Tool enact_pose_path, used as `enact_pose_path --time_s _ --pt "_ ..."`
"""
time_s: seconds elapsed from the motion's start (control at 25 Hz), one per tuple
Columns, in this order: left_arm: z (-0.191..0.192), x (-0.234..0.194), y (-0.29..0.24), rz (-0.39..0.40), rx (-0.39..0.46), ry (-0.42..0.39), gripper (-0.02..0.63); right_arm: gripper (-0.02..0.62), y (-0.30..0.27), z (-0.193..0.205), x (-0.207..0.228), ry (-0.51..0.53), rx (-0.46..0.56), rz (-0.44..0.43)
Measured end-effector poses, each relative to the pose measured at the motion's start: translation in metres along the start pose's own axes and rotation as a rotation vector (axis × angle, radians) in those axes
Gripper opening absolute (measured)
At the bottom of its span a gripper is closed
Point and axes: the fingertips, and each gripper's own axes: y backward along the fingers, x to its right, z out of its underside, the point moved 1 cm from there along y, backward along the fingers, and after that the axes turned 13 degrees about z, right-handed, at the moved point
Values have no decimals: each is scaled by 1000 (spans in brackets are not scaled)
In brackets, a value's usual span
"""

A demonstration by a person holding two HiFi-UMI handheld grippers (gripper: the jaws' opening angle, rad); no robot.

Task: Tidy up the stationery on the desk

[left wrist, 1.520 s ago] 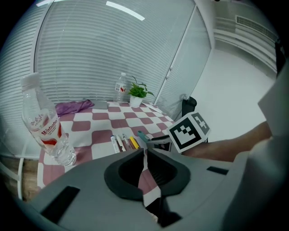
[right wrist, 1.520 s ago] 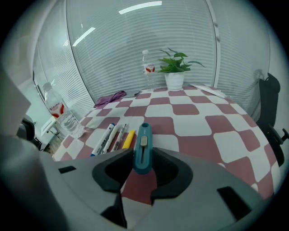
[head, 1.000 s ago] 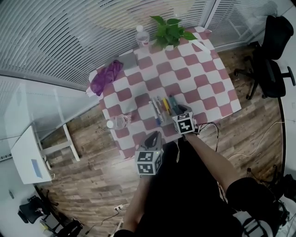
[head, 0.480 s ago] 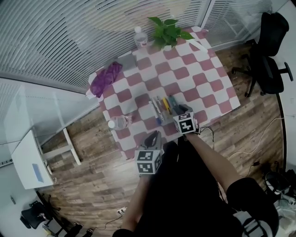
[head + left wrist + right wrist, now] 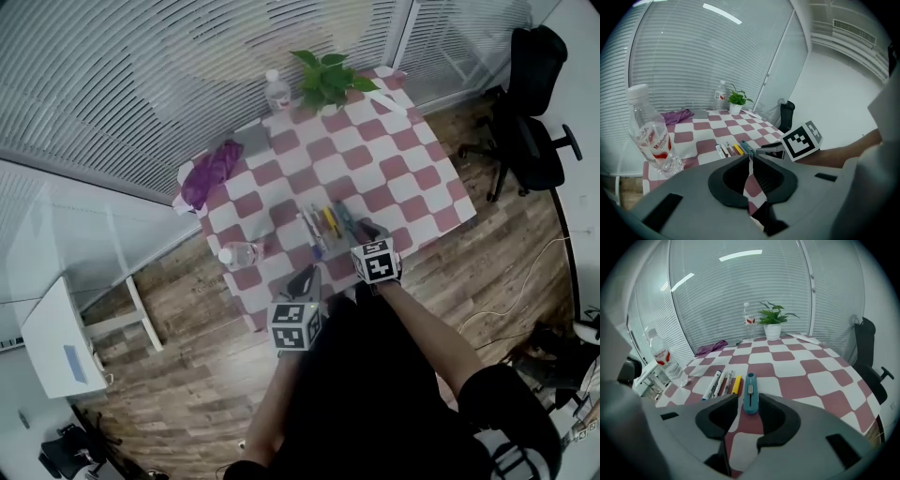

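A row of stationery [image 5: 323, 225] lies side by side on the checked tablecloth: a white marker [image 5: 711, 383], thin pens [image 5: 723, 382], a yellow pen [image 5: 736, 384] and a teal utility knife [image 5: 750, 397]. My right gripper [image 5: 748, 403] hovers just over the knife's near end. Its jaws stand a little apart and nothing is gripped. In the head view it [image 5: 367, 229] is at the table's near edge. My left gripper [image 5: 750, 160] is shut and empty. It hangs off the near edge [image 5: 305, 279], beside a clear water bottle [image 5: 649, 136].
The table [image 5: 412, 178] carries a potted plant [image 5: 328, 80], a second bottle [image 5: 277, 91] and a purple cloth [image 5: 211, 169] on its far side. A black office chair [image 5: 530, 103] stands to the right. A white bench [image 5: 66, 328] stands on the wooden floor at left.
My right gripper has lifted a little and drawn back from the row of pens. The left gripper has stayed in place. The head view has shifted slightly.
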Motion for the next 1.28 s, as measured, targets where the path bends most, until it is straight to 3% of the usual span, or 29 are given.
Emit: enact_pose_path --time_s 0.44,0.72,0.84,0.96,1.28 --pt "-32 -12 15 -13 84 -29 51 51 45 -31 11 -30 122 -1" --pt "-59 -21 30 -41 134 -85 51 24 72 -61 22 -55 213 -35" --pt "-78 -24 41 -53 181 -100 51 21 89 -82 29 -81 267 -62" --pt "-100 -26 55 -68 240 -128 49 21 111 -109 34 -43 343 -72" --pt "-156 -11 97 -78 395 -215 40 21 181 -185 46 -57 565 -196"
